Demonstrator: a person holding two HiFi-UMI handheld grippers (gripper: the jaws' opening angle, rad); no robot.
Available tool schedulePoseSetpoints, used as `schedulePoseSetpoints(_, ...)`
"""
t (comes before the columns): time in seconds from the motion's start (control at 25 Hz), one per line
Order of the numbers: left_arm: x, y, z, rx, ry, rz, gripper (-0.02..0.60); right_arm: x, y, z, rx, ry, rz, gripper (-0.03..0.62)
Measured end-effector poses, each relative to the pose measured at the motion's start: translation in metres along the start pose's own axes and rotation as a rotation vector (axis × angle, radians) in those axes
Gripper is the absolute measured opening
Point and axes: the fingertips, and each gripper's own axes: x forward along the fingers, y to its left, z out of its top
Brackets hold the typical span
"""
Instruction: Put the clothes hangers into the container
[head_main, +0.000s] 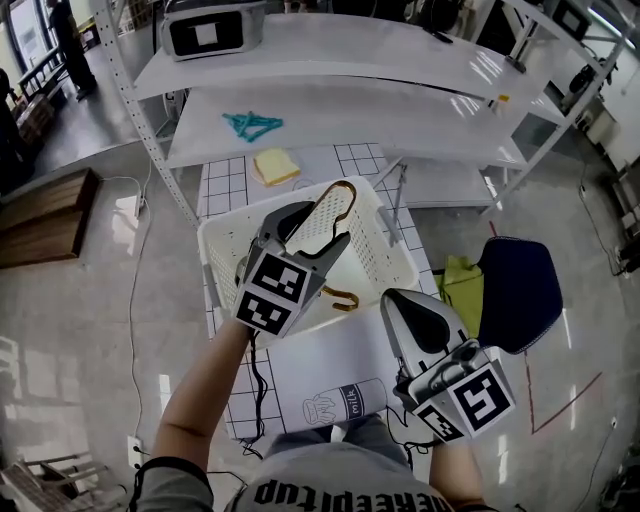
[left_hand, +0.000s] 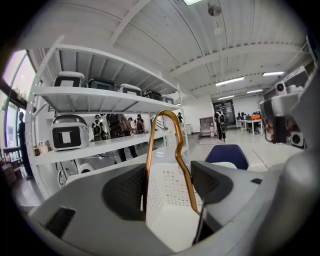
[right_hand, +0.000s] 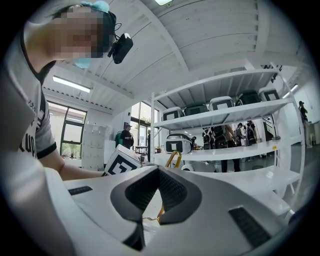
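Left claw (head_main: 318, 226) gapes around the hanger (left_hand: 150, 150) without pinching it, seemingly dropping it into the basket (head_main: 390, 250); right claw (head_main: 398, 305) is closed, empty.

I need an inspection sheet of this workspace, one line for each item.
Surface: gridded table, mostly under the white basket.
Job's things: copper hanger in the basket; teal hangers on the shelf.
Clutter: yellow pad, milk carton.
Grippers: left gripper jaws wide apart around the copper hanger; right gripper jaws together, empty.
Cables: one cable on the floor.
Surroundings: blue chair, a person far off.
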Motion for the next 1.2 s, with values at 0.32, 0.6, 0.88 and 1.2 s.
schedulePoseSetpoints(0.32,0.005,-0.003,-0.002,0.007,-0.011,-0.031,0.322,0.001,-0.003,-0.001,-0.001,0.002,-0.011,0.012)
schedulePoseSetpoints(0.6,0.003,-0.003,-0.003,0.014,-0.020,-0.049,0.327,0.003,-0.003,-0.002,0.003,0.004,-0.015,0.012)
schedulePoseSetpoints(0.88,-0.012,-0.012,0.008,0.035,-0.052,-0.096,0.286,0.010,0.002,-0.003,0.008,0.003,-0.002,0.012)
schedulePoseSetpoints(1.2,-0.037,-0.014,0.028,0.038,-0.121,-0.056,0.045,0.016,0.013,-0.001,0.013,-0.004,0.029,0.012)
